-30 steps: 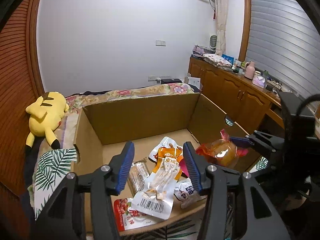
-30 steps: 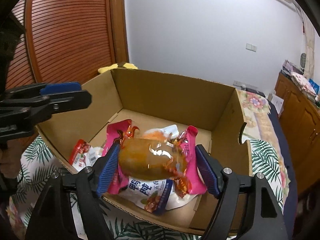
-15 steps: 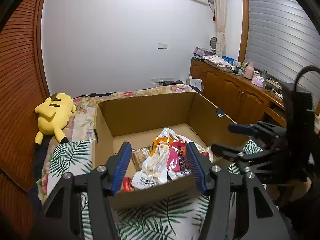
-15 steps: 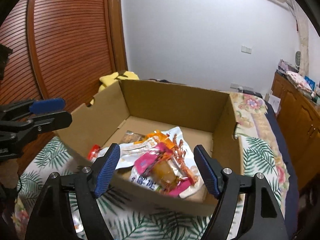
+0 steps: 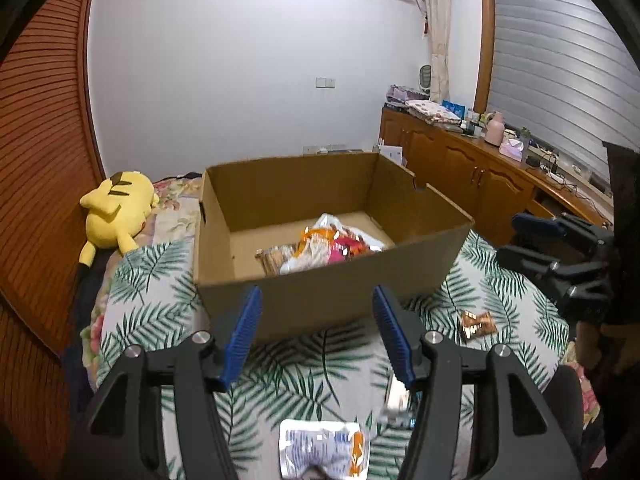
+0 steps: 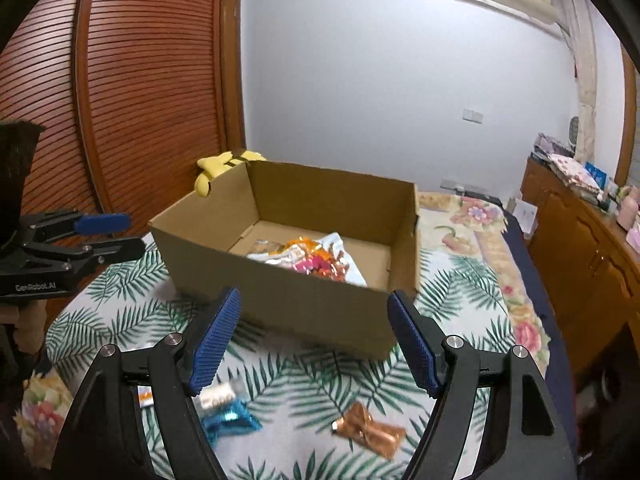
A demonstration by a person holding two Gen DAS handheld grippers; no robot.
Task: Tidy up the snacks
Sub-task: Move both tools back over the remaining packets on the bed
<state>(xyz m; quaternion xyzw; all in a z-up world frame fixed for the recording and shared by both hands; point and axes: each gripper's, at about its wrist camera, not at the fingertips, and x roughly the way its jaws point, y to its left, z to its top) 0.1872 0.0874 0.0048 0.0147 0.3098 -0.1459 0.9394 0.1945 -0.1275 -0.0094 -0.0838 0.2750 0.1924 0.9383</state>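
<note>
Both my grippers, left [image 5: 316,336] and right [image 6: 314,338], hang spread and empty above the leaf-print bedspread [image 6: 320,392]. Just ahead lie a copper-wrapped snack [image 6: 368,432] and what looks like a blue one [image 6: 228,418]; beyond, the cardboard box [image 6: 296,304] holds piled snack packets [image 6: 312,258].

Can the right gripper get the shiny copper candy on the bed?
Probably yes. The right gripper is open and empty, and the copper candy lies on the leafy bedspread just below and in front of it, outside the box. Nothing lies over it.
</note>
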